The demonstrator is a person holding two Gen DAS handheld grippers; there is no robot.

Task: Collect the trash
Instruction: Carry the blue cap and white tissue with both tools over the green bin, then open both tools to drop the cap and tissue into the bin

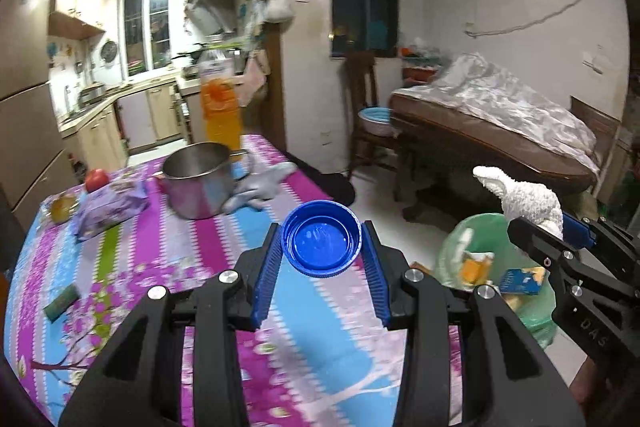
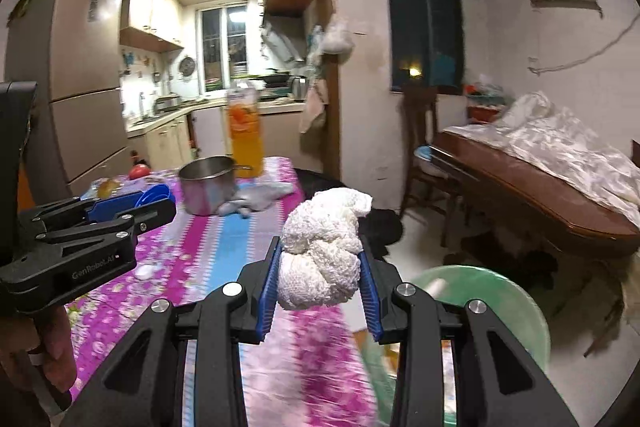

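Observation:
My left gripper (image 1: 322,255) is shut on a blue bottle cap (image 1: 320,237), open side toward the camera, held above the table's right part. My right gripper (image 2: 320,267) is shut on a crumpled white paper towel (image 2: 322,247), held over the table's right edge. In the left wrist view the right gripper (image 1: 560,231) shows at the right with the towel (image 1: 524,197), above a green-bagged trash bin (image 1: 480,239) that holds scraps. The bin (image 2: 500,291) stands on the floor beside the table. The left gripper (image 2: 132,205) shows at the left of the right wrist view.
On the flowered tablecloth (image 1: 168,259) are a steel pot (image 1: 198,183), an orange drink bottle (image 1: 220,103), a grey glove (image 1: 260,187), a purple packet (image 1: 112,207), a tomato (image 1: 97,179) and a small green item (image 1: 60,301). A bed (image 1: 500,123) and a chair (image 1: 364,107) stand to the right.

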